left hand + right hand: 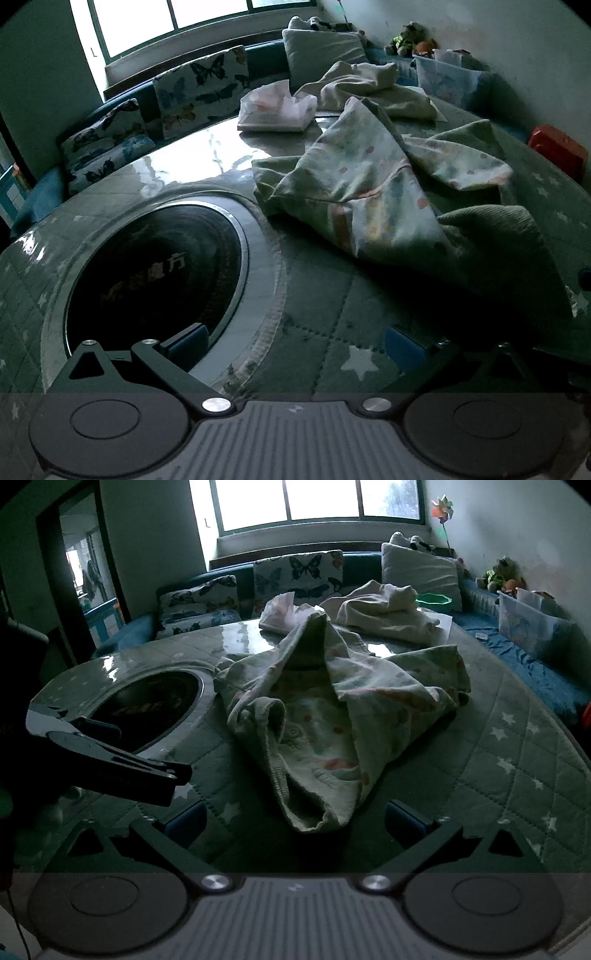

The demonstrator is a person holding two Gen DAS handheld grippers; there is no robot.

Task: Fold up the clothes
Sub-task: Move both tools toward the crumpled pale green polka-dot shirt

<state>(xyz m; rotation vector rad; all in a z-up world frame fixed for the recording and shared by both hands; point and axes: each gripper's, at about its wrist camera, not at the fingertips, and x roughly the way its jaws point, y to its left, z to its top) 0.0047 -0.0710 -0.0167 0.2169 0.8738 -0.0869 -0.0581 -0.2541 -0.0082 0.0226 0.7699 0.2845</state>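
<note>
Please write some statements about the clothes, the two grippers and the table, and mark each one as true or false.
1. The patterned garment lies crumpled on the table. True.
2. The right gripper is clamped on it. False: its fingers are apart and hold nothing.
3. The left gripper is open. True.
4. The cream garment is folded neatly. False: it lies bunched.

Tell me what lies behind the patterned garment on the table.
Behind the patterned garment lie a crumpled cream garment and a white plastic bag, on the table. The patterned garment's raised fold hides part of the bag.
</note>
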